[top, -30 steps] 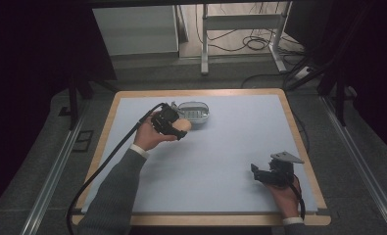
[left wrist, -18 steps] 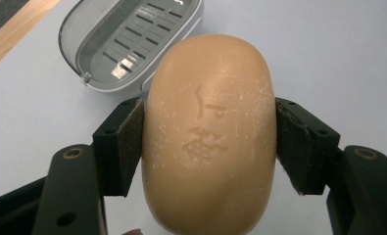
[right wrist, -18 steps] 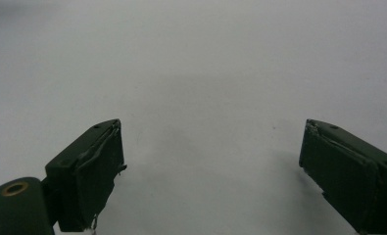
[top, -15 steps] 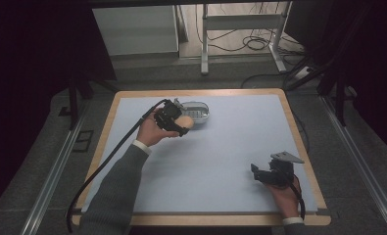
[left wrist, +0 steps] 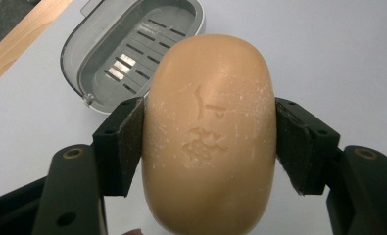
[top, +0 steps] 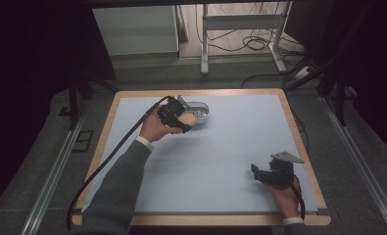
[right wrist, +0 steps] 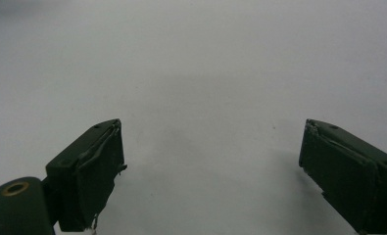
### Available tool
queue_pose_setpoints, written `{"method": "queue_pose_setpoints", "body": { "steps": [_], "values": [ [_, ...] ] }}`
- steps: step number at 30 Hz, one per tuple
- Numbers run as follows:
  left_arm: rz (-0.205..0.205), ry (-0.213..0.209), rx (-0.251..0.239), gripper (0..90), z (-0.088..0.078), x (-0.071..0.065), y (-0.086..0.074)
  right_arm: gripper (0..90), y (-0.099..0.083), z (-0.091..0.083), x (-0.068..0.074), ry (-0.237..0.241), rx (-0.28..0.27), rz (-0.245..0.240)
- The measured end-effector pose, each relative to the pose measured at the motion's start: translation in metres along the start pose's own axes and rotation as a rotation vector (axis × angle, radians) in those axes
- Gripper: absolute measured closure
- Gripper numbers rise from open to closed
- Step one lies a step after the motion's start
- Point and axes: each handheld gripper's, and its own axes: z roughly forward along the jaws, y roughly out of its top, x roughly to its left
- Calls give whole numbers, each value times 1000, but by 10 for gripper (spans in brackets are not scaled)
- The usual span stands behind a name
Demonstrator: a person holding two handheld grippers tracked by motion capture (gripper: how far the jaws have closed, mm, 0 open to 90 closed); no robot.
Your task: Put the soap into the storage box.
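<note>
**Soap in transit to dish, placement pending**

I hold the soap bar [left wrist: 209, 134] clamped across its width in the left claw [top: 180, 119], both pads pressing its sides. It hangs above the counter [top: 240, 147] near the far edge, left of centre, just beside the grey soap dish [left wrist: 132, 49]. The dish lies open and empty; its slotted drain floor is bare. In my judgement the carrying step is in hand. The next move calls for bringing the bar over the dish, lowering it flat onto the slots, then releasing. The right claw [top: 272, 172] rests near the front right corner, jaws wide, nothing between them.
</note>
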Motion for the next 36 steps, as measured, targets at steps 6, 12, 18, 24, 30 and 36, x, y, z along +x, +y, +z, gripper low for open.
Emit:
{"method": "queue_pose_setpoints", "body": {
  "steps": [6,12,18,24,30,36],
  "values": [
    [-2,-4,11,325,7,3,2,97,0,0,0,-1,0,1],
    [-13,-12,11,324,13,11,7,97,0,0,1,-2,3,1],
    [-20,-7,15,324,16,18,14,97,0,1,0,-5,13,4],
    [-22,-5,25,325,20,25,20,97,0,2,0,-5,13,6],
    [-28,-8,28,325,22,29,23,110,0,0,0,-14,1,10],
    [-42,-6,32,325,25,35,28,109,0,0,0,-12,-5,4]
  ]
}}
